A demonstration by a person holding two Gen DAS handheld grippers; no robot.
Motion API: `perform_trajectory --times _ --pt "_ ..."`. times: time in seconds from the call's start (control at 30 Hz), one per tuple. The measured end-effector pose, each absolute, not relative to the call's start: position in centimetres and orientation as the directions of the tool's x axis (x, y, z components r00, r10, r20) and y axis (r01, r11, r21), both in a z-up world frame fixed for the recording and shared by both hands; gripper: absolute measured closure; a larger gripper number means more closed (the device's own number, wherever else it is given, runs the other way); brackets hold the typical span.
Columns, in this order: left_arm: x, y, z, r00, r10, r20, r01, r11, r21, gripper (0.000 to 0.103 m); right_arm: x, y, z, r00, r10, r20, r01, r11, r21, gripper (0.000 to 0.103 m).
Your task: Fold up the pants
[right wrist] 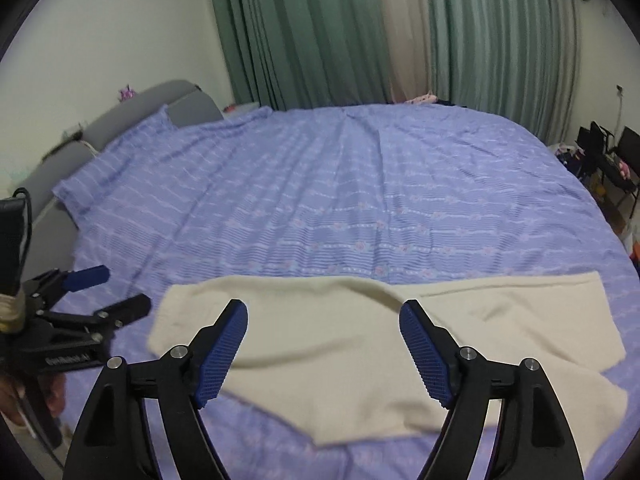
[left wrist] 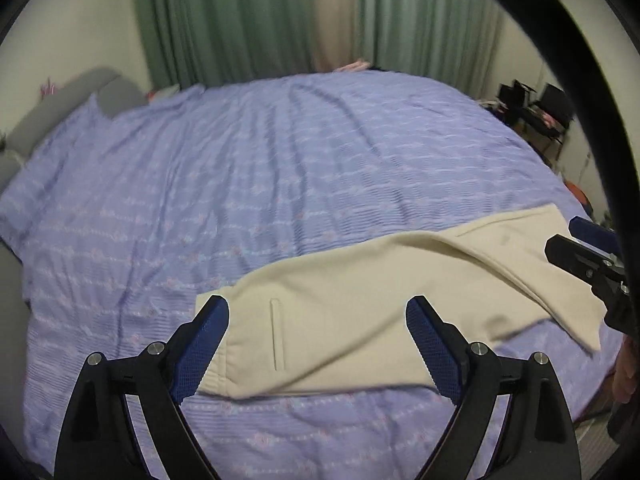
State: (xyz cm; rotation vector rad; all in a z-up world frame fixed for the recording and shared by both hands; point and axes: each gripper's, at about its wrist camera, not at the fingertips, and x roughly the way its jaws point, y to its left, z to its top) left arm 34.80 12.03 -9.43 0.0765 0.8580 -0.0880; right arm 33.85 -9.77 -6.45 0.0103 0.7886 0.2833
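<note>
Cream pants (left wrist: 360,312) lie flat across the near part of the bed, waistband and a slit pocket at the left end, legs running right. They also show in the right wrist view (right wrist: 340,356), with the two legs overlapping at the right. My left gripper (left wrist: 316,340) is open and empty, hovering over the waist end. My right gripper (right wrist: 322,348) is open and empty, hovering over the legs. The right gripper also shows at the right edge of the left wrist view (left wrist: 580,244), and the left gripper at the left edge of the right wrist view (right wrist: 116,288), open.
A wrinkled purple patterned bedsheet (left wrist: 260,184) covers the bed. A grey headboard (right wrist: 132,116) is at the left, green curtains (right wrist: 320,32) behind. Black chairs with clutter (right wrist: 608,156) stand at the far right beside the bed.
</note>
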Motion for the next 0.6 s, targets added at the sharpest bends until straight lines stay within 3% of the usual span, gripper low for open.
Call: perform_trajectory --times 0.27,0.6 --pt "27.8 5.8 -4.5 0.668 -0.172 -0.724 0.25 0.968 0.001 0.009 24.4 -14.7 -1.7 0.7 0.142 -0.7 -0.139 0.988 0.061 0.024" --pt "23.6 -6.0 -3.2 0.698 -0.23 -0.678 0.326 0.945 0.015 0.009 17.5 -26.8 -1.6 0.681 0.061 -0.73 -0.02 0.998 0.064 0.024"
